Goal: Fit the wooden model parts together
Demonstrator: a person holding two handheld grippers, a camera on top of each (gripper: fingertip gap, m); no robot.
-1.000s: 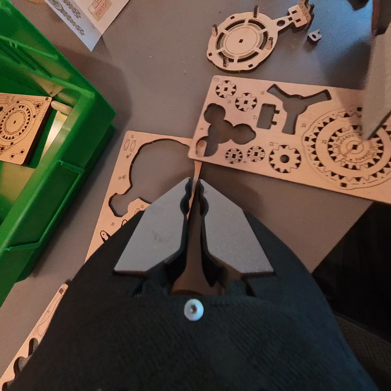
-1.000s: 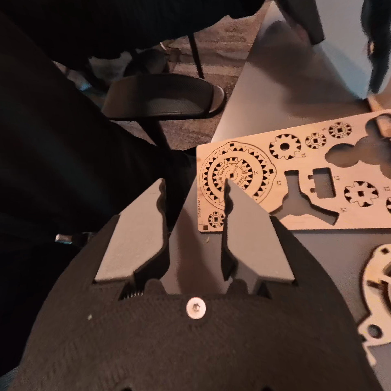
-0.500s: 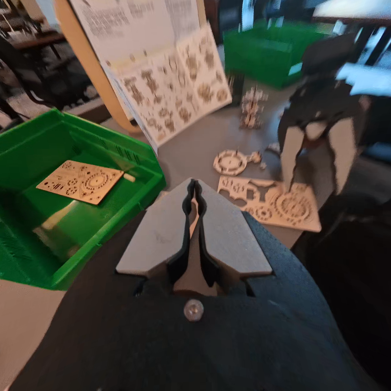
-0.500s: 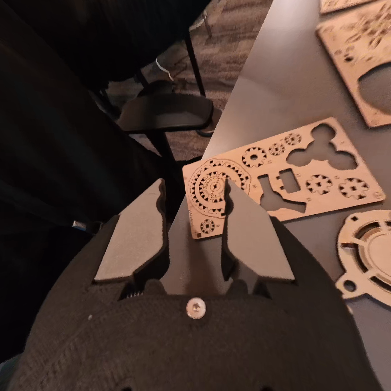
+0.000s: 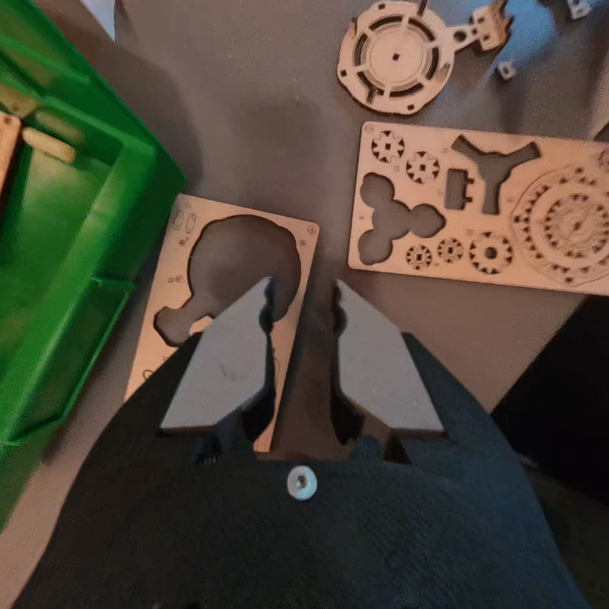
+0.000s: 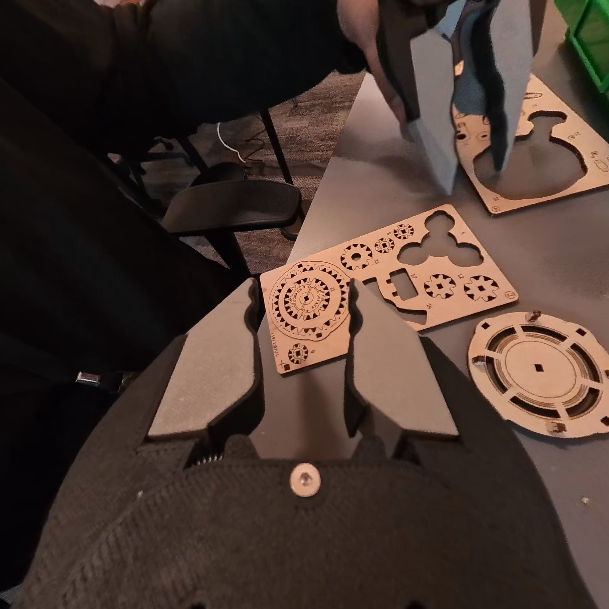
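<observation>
Hovering, left wrist view: left gripper (image 5: 302, 285) spread apart, nothing between its fingers, above the right edge of a pale plywood sheet with one large rounded cut-out (image 5: 237, 237).
Left side: green plastic bin (image 5: 82, 211) just beside that sheet, on the grey table (image 5: 263, 131).
Right side: long wooden sheet of small cogs and a big toothed ring (image 5: 478, 211), lying flat, apart from the first sheet.
Beyond: round spoked wooden model disc (image 5: 393, 59), partly built, pegs standing up.

Right wrist view: right gripper (image 6: 303, 286) released, empty, fingers straddling the toothed-ring end of the cog sheet (image 6: 428, 273).
Right of it: spoked disc (image 6: 540, 372), flat on the table (image 6: 560, 247).
Far: left gripper (image 6: 474, 174) tips down over the cut-out sheet (image 6: 560, 184).
</observation>
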